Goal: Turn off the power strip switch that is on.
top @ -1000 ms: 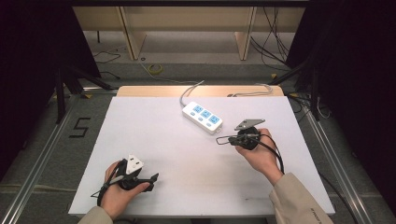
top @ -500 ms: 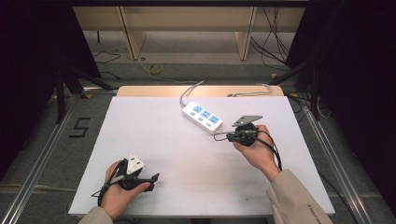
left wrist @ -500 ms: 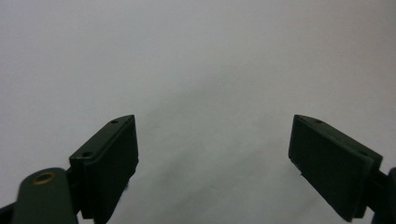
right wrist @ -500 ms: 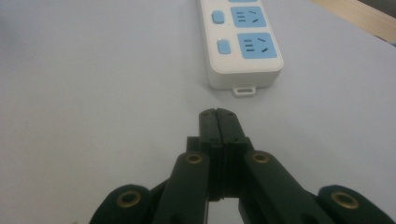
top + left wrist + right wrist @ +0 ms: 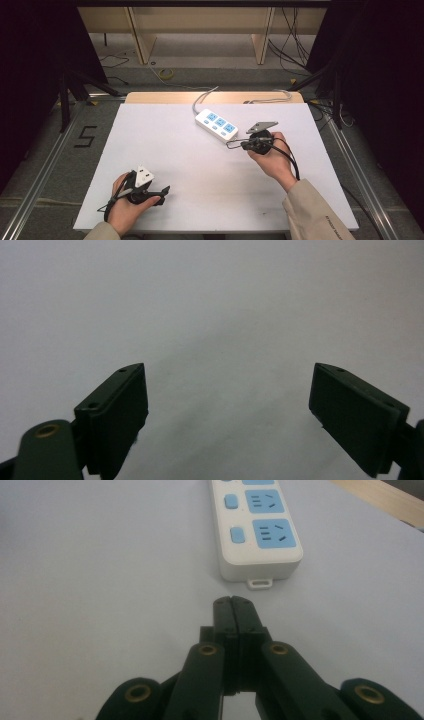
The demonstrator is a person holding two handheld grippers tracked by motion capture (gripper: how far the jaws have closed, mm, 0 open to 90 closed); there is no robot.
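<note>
- Resting at about 7 o'clock on the table (image 5: 165, 135), the left gripper (image 5: 159, 190) sits in the person's left hand (image 5: 125, 207) with its jaws spread wide and nothing between them; the left gripper view has just bare white surface ahead of the two black pads (image 5: 117, 412)
- Lying at about 12 o'clock, slightly right of the table's middle, the power strip (image 5: 216, 124) has its long axis running from 10 o'clock down to 4 o'clock in the high view, with its grey cord (image 5: 202, 96) leaving the far end toward the back edge
- Hovering just beside the strip's near end, at about 2 o'clock on the table, the right gripper (image 5: 231, 145) is far the nearer of the two; its jaws are clenched together and hold nothing
- Seen along the right gripper, the strip's end tab (image 5: 259, 582) lies straight ahead at 12 o'clock, close to the closed tips (image 5: 233, 603) but not touching, and the strip's length runs on away from them
- Any push or press would likely go straight forward along that axis
</note>
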